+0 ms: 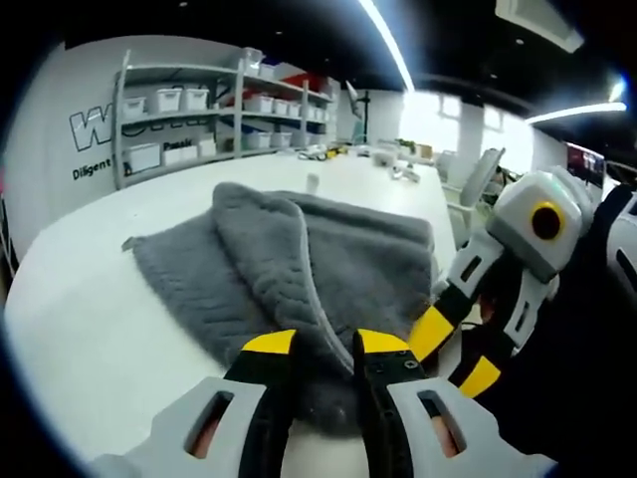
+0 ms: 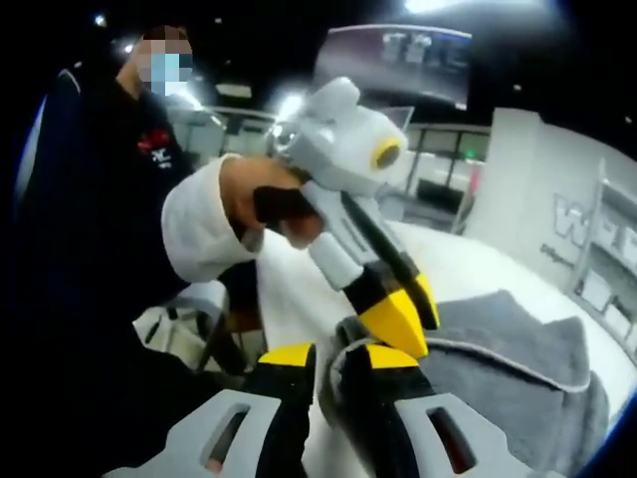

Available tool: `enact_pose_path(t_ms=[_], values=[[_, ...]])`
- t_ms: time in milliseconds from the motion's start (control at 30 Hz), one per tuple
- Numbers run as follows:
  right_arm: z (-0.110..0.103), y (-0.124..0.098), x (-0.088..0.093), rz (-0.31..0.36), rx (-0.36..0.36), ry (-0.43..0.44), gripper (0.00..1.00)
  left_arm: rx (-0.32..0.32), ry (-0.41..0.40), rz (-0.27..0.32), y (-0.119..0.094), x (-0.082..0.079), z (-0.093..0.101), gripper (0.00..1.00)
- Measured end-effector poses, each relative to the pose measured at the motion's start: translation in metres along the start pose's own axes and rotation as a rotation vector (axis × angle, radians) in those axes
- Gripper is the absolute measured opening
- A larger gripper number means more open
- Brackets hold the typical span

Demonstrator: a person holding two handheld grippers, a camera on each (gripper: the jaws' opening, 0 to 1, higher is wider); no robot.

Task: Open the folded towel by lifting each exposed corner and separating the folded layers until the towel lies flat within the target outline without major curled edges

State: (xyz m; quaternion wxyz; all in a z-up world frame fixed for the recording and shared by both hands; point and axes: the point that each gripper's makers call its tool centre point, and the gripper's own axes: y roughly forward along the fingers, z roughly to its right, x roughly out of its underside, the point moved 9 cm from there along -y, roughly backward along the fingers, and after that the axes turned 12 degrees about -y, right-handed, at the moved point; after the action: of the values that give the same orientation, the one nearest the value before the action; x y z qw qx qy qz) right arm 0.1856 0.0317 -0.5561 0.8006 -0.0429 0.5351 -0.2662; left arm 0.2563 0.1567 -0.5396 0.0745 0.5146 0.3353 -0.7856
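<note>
Close up in the left gripper view: left gripper [image 1: 323, 349], yellow-tipped black jaws a little apart, pinching the piped edge of a grey towel [image 1: 368, 264] between them. Same towel partly folded, one layer flopped back over the other in a rounded flap, spread on a white table [image 1: 90, 329]. Just right of it, right gripper [image 1: 453, 349] reaching in from the side, yellow tips down at the towel's near edge. Farther back on the table, small scattered items too blurred to name; behind them, grey shelving [image 1: 209, 115] loaded with white bins against a white wall with dark lettering. Bright ceiling strip lights [image 1: 388, 45] overhead. Over in the right gripper view: right gripper [image 2: 328, 360], jaws narrowly parted with a grey fold of towel [image 2: 498, 363] bunched between them, clamped onto it. Directly above, left gripper [image 2: 403, 319] angled down, yellow tips touching the towel edge, held by a hand [image 2: 274, 209] in a white cuff. Behind that hand, a person in dark clothing [image 2: 100, 229]. White table [image 2: 468, 264] stretching away beyond the towel.
</note>
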Motion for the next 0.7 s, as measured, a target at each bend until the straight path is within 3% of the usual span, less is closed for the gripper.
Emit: enact_pose_path(t_ms=[433,700], values=[[0.005,-0.011,0.002,-0.008,0.022,-0.009,0.14,-0.047,0.026,-0.037,-0.002,0.006,0.016,0.10],[0.019,-0.022,0.006,-0.014,0.059,0.036,0.14,-0.057,0.008,-0.061,-0.004,0.006,0.007,0.07]])
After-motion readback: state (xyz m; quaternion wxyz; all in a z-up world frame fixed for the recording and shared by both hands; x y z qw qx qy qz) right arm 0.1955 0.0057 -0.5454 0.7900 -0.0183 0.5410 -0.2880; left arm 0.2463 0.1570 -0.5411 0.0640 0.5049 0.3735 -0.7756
